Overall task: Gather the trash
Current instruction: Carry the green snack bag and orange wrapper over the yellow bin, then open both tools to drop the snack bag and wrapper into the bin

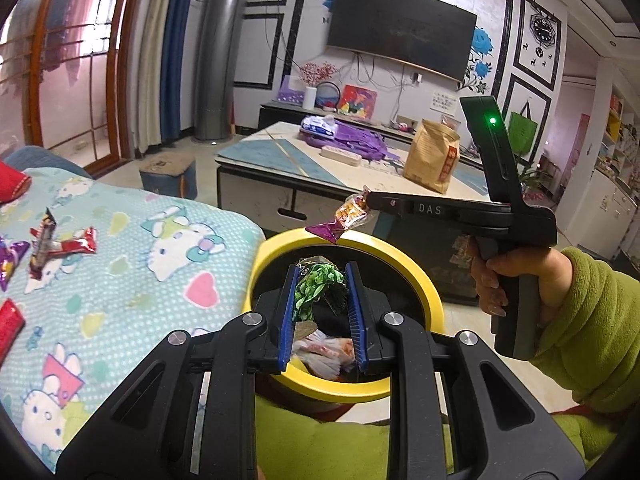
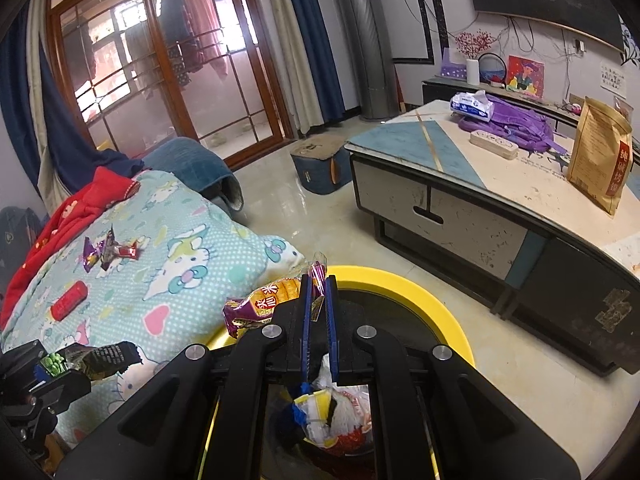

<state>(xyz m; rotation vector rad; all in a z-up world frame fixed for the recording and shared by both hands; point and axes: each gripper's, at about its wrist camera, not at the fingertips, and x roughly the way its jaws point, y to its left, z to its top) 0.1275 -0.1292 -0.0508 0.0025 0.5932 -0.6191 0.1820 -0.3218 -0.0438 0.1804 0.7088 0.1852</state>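
A yellow-rimmed trash bin (image 1: 424, 276) (image 2: 424, 300) stands on the floor beside the bed, with crumpled wrappers (image 1: 324, 354) (image 2: 340, 412) inside. My left gripper (image 1: 323, 270) is shut on a green and black wrapper (image 1: 316, 284) above the bin's opening. My right gripper (image 2: 318, 280), held by a hand in a green sleeve (image 1: 592, 320), is shut on a purple and orange snack wrapper (image 2: 260, 304) (image 1: 348, 216) over the bin's rim. More candy wrappers (image 1: 48, 244) (image 2: 108, 252) lie on the Hello Kitty blanket (image 1: 132, 280) (image 2: 180, 280).
A low coffee table (image 2: 480, 184) stands across the floor, bearing a brown paper bag (image 2: 600, 156), a purple bag and a tissue pack. A small blue stool (image 2: 320, 164) sits near the sliding door. A red cylinder (image 2: 69, 300) lies on the blanket.
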